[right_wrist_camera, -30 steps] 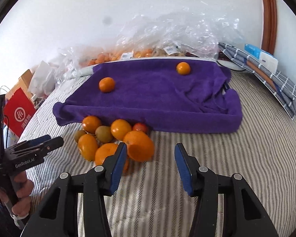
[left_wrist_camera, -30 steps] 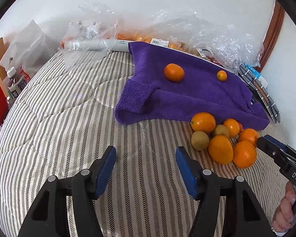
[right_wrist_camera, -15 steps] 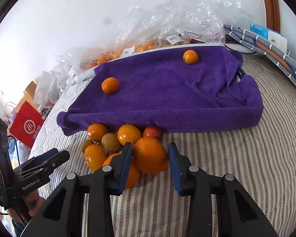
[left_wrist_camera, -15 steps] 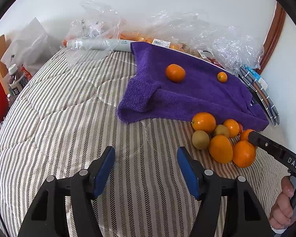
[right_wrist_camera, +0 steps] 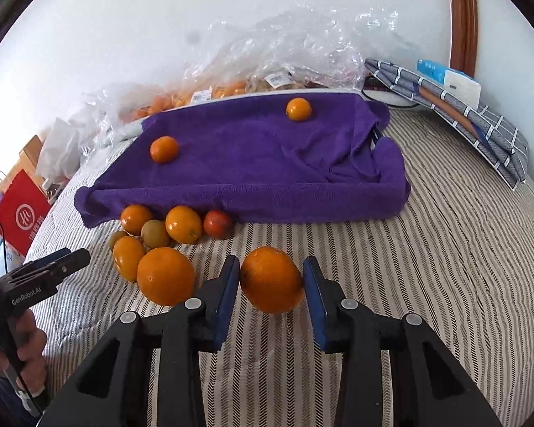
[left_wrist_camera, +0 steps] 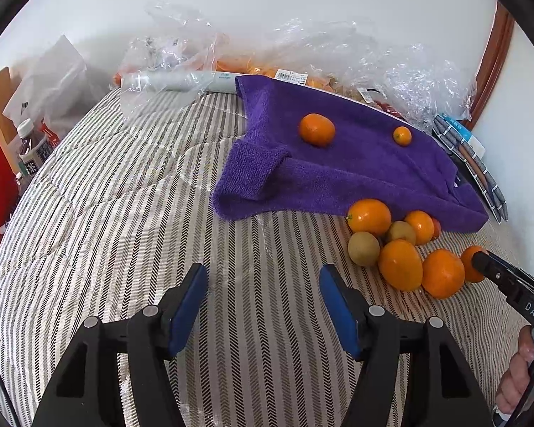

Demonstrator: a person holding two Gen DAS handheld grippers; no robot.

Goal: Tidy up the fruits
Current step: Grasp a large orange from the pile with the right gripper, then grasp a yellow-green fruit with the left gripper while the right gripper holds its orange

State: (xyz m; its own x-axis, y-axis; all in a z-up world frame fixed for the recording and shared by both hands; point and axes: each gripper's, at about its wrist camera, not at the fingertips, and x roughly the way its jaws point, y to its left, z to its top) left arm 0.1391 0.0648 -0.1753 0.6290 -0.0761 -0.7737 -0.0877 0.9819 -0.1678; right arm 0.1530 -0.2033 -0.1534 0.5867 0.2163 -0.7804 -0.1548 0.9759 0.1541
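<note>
My right gripper (right_wrist_camera: 270, 277) is shut on a large orange (right_wrist_camera: 271, 279), held just off the striped bedcover, apart from the fruit pile. The pile (right_wrist_camera: 156, 245) of several oranges, greenish kiwis and a red fruit lies at the near edge of a purple towel (right_wrist_camera: 252, 156). Two small oranges sit on the towel, one to the left (right_wrist_camera: 164, 149) and one at the back (right_wrist_camera: 298, 109). My left gripper (left_wrist_camera: 263, 295) is open and empty over bare bedcover, left of the pile (left_wrist_camera: 398, 245). The right gripper's tip (left_wrist_camera: 480, 261) shows there against the held orange.
Clear plastic bags of fruit (right_wrist_camera: 252, 71) lie behind the towel by the wall. A folded checked cloth with a box (right_wrist_camera: 455, 106) lies at the back right. A red bag (right_wrist_camera: 21, 210) and a bottle (left_wrist_camera: 32, 153) stand at the bed's left edge.
My right gripper moved forward to the pile, closed on the large orange and drew it away to the right. The left gripper barely moved.
</note>
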